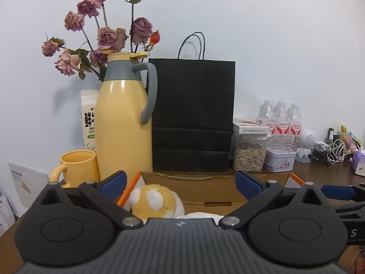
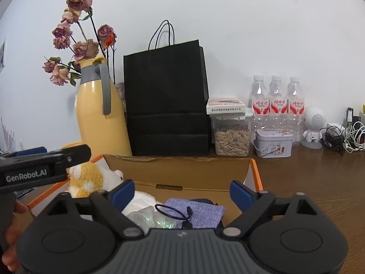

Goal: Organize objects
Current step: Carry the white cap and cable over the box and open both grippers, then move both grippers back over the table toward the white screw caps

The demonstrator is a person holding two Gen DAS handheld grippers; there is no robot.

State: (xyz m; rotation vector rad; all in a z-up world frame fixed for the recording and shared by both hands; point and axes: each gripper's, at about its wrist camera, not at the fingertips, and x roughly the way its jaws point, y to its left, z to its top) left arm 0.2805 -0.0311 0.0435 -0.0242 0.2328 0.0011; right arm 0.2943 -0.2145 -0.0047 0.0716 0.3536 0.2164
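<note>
Left and right wrist views. My left tool point(image 1: 181, 181) has its blue-padded jaws spread wide with nothing between them, poised over the near edge of the open brown cardboard box with orange trim point(image 1: 212, 197). My right tool point(image 2: 180, 193) is likewise spread apart and holds nothing; it sits over the same box point(image 2: 182, 173), and the left tool's black body crosses the left of its view.

Inside the box, at its left end, lies a yellow-and-white plush toy point(image 1: 152, 202) point(image 2: 87, 178). Beside it rest a white soft item point(image 2: 141, 202), a crinkled clear plastic wrap point(image 2: 151, 219), and a lilac woven fabric pouch point(image 2: 198, 211) with a dark cord loop point(image 2: 171, 211) lying on it.

Behind the box, on the dark wooden bench point(image 2: 308, 178), stand a yellow vacuum jug with a grey handle point(image 1: 124, 118), a yellow ceramic mug point(image 1: 77, 166) just beside it, and a black paper carrier bag point(image 1: 194, 114). Dried pink roses point(image 1: 102, 36) rise behind the jug. To the right are a clear container of seeds point(image 2: 231, 137), a small printed tin point(image 2: 273, 146), three clear water bottles point(image 2: 277, 105), and a tangle of cables point(image 2: 342, 137).
</note>
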